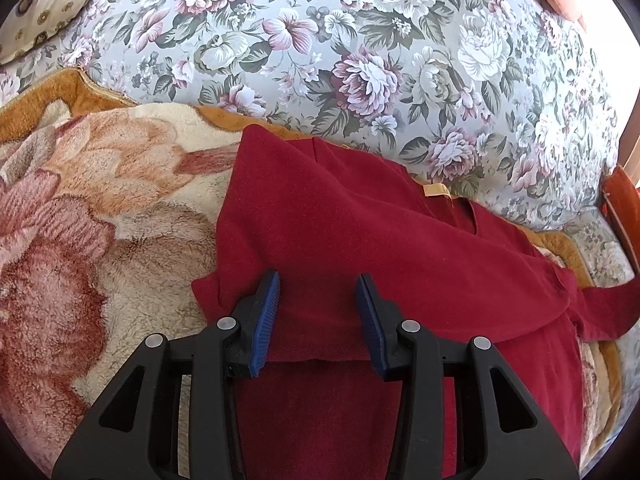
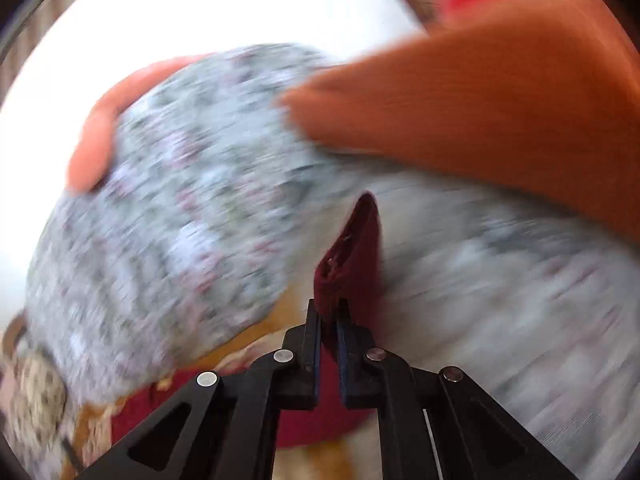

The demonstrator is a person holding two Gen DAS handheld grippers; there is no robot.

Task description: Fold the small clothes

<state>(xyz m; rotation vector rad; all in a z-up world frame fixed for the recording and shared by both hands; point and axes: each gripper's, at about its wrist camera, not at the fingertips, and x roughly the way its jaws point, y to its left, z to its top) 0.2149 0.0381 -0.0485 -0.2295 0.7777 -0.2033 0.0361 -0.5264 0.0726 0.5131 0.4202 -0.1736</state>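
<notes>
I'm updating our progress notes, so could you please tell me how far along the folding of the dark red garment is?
Done: one side of the dark red knit garment already lies folded over its body on the fleece floral blanket. In hand: the right claw is shut on a strip of it; the left claw rests open on it. Left: that sleeve and the final folds.

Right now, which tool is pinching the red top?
The right tool: its fingers are shut on a fold of the red top. The left tool only straddles the cloth, fingers apart.

Left gripper (image 1: 318,286) parted (pads apart); right gripper (image 2: 329,307) clamped.
</notes>
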